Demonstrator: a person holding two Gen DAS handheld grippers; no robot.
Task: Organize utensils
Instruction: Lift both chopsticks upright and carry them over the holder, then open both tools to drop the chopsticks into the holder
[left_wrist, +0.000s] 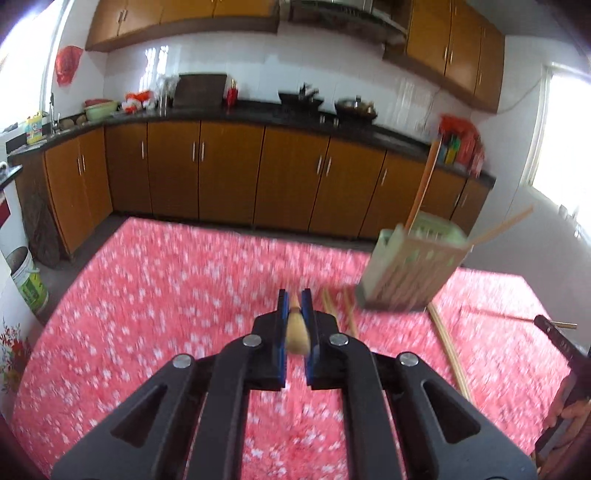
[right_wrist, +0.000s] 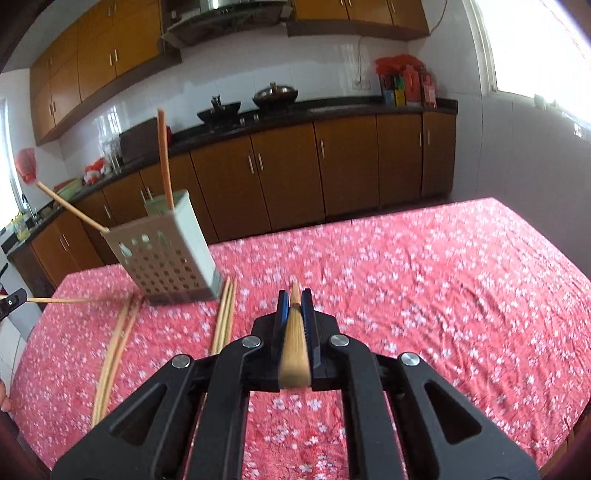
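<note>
Left tool (left_wrist: 294, 301) clamps one chopstick (left_wrist: 297, 328); right tool (right_wrist: 294, 301) clamps another chopstick (right_wrist: 294, 339) — holder (right_wrist: 166, 254) near the table's (right_wrist: 424, 277) far edge.

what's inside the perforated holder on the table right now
Two chopsticks stick out of the holder, one near upright, one leaning out sideways. Its walls hide whatever lies lower inside.

Motion blur smears the tablecloth (left_wrist: 184, 295) and utensil holder (left_wrist: 410, 273).
</note>
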